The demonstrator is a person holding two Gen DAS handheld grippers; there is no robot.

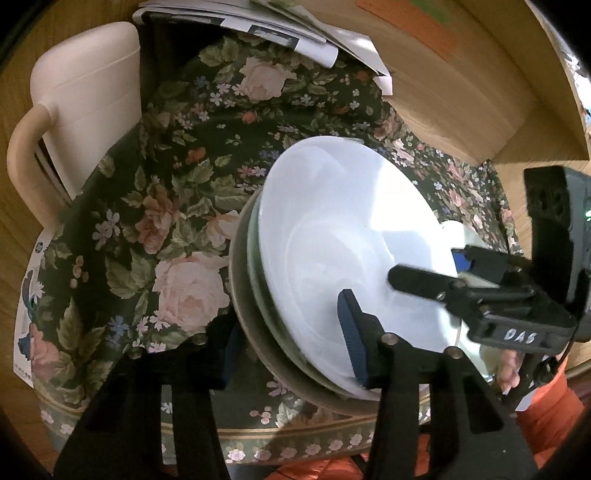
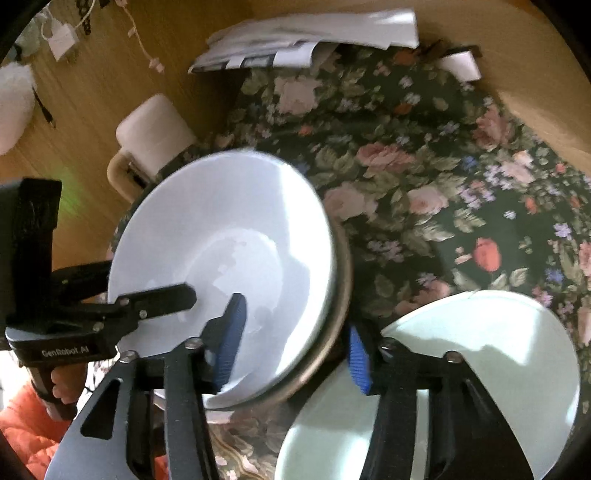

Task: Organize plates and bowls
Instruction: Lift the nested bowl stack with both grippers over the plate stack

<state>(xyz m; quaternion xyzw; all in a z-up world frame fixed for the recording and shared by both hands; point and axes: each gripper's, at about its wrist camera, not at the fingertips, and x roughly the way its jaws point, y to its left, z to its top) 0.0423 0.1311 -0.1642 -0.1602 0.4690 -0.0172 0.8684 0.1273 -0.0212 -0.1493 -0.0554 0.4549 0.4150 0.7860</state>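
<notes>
The white bowl (image 1: 351, 229) lies on top of a small stack, in the middle of the left wrist view and at centre left of the right wrist view. Under it a greenish dish (image 1: 258, 273) shows only its edge, and below that is a dish with a brown rim (image 1: 251, 332). The stack is on a dark cloth with flowers (image 1: 166, 184).

The left gripper (image 1: 291, 325) stands astride the stack's edge at the bottom of its own view: one blue pad (image 1: 354, 332) is inside the white bowl and the other finger is outside the brown rim. The right gripper (image 2: 295, 317) stands astride the opposite edge in the same way. For both, I cannot tell if the pads really press on the stack or are only close to it.

At the lower right of the right wrist view a pale green plate (image 2: 480, 369) lies on the cloth, just beside the stack. A cream chair (image 1: 85, 92) is at the upper left of the left wrist view, and papers (image 1: 240, 22) are at the top.
</notes>
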